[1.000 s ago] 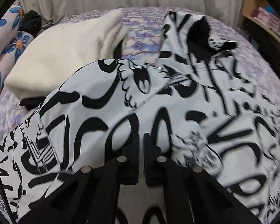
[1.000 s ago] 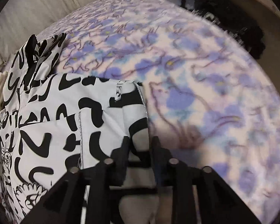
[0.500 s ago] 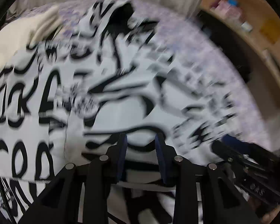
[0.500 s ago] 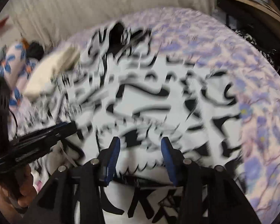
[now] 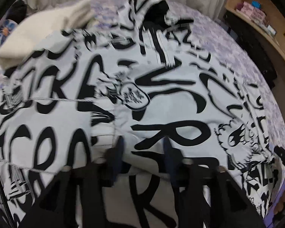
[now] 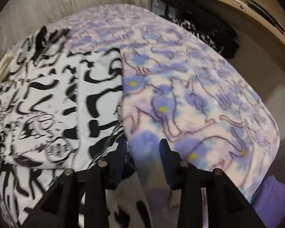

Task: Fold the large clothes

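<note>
A large white garment with bold black lettering lies spread over the bed and fills most of the left wrist view. My left gripper hovers over its near middle; its jaws are opening and no cloth is pinched between them. In the right wrist view the garment covers the left half, its straight right edge running down the middle. My right gripper hangs just right of that edge, over the blanket; its jaws are closing with nothing between them. Both views are blurred by motion.
A folded cream garment lies at the far left of the bed beside a flower-print pillow. A wooden shelf runs along the right. Dark clothes are piled past the bed's far right edge. A curtain hangs behind.
The left jaws, shut on the cloth a second ago, have spread apart and let it go. The right gripper swung over the middle of the garment, then back to its right edge.
</note>
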Tool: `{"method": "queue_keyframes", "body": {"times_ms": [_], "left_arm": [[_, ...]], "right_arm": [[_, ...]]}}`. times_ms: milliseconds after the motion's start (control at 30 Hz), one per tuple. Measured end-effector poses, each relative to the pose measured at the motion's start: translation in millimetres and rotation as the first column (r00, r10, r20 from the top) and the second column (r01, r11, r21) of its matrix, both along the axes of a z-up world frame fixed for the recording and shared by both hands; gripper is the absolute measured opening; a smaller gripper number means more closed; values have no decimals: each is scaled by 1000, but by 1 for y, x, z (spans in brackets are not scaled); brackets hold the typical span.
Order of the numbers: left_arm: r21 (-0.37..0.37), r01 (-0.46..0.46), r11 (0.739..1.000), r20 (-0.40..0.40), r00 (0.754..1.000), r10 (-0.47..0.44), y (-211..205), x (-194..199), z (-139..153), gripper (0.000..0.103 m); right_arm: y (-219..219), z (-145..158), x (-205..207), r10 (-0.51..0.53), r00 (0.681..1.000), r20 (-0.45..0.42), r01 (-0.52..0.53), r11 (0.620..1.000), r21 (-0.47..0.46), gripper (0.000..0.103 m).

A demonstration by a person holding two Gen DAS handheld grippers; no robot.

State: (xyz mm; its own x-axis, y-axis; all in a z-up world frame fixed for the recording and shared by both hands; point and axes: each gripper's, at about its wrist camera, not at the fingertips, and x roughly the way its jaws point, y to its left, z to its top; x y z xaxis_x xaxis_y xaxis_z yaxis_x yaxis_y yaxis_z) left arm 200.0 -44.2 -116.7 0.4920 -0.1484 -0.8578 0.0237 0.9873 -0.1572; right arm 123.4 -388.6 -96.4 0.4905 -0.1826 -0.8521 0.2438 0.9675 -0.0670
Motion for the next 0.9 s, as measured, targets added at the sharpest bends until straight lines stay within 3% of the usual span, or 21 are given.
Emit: {"method": "queue_keyframes", "body": {"times_ms": [67, 200, 300, 400, 600, 733, 900], "left_arm": [[3, -14, 1000, 36, 999, 14, 5, -14, 15, 70], [-13, -15, 1000, 70, 997, 16, 14, -40, 43, 80], [26, -30, 999, 105, 994, 27, 19, -64, 64, 85], [39, -45, 998, 130, 991, 39, 30, -91, 79, 103], [85, -63, 994, 150, 987, 50, 46, -132, 93, 103], [42, -74, 996, 137, 988, 68, 67, -161, 102, 103], [26, -120, 992, 127, 985, 116, 88, -186, 104, 103]], "right_arm": [[11, 9, -9, 22, 999, 26, -22, 1000, 20, 35], [40, 25, -29, 73, 994, 79, -80, 993, 82, 35], [60, 38, -46, 101, 988, 114, -116, 984, 136, 36], [78, 44, -60, 121, 984, 135, -145, 971, 191, 36], [112, 51, -85, 171, 973, 155, -204, 952, 228, 37], [134, 53, -104, 180, 968, 176, -218, 948, 231, 68], [160, 51, -116, 234, 958, 166, -270, 931, 246, 69]]}}
